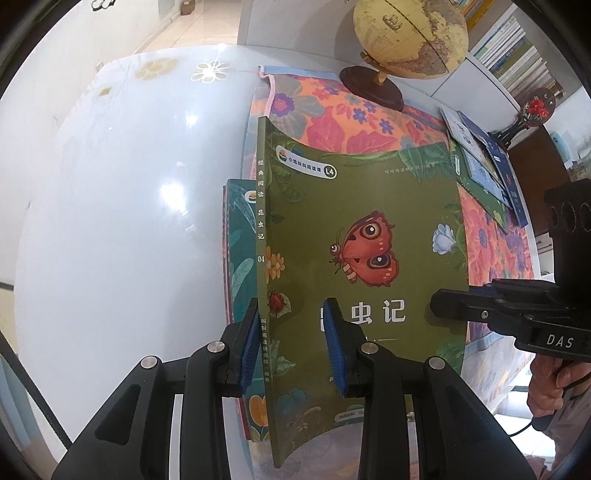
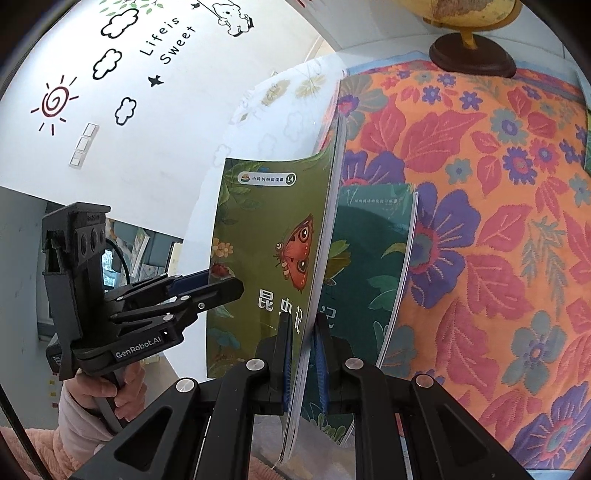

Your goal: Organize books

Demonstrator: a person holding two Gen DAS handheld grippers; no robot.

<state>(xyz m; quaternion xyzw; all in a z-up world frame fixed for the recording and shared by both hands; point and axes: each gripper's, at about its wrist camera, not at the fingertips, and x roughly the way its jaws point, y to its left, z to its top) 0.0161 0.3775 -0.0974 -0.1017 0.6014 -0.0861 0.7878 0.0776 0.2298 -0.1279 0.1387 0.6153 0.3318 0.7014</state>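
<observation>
Both tools grip the green book (image 1: 362, 236) above the teal book (image 2: 365, 258) on the cloth (image 2: 498, 221): left tool (image 1: 291, 339) clenched on its spine, right tool (image 2: 301, 354) on its page edge. Lower it level, square the corners to the teal book, then release both together.

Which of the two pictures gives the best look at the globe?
The left wrist view: the globe shows nearly whole, its ball and dark wooden base standing on the flowered cloth. The right wrist view catches only its base and the ball's lower edge at the top.
</observation>
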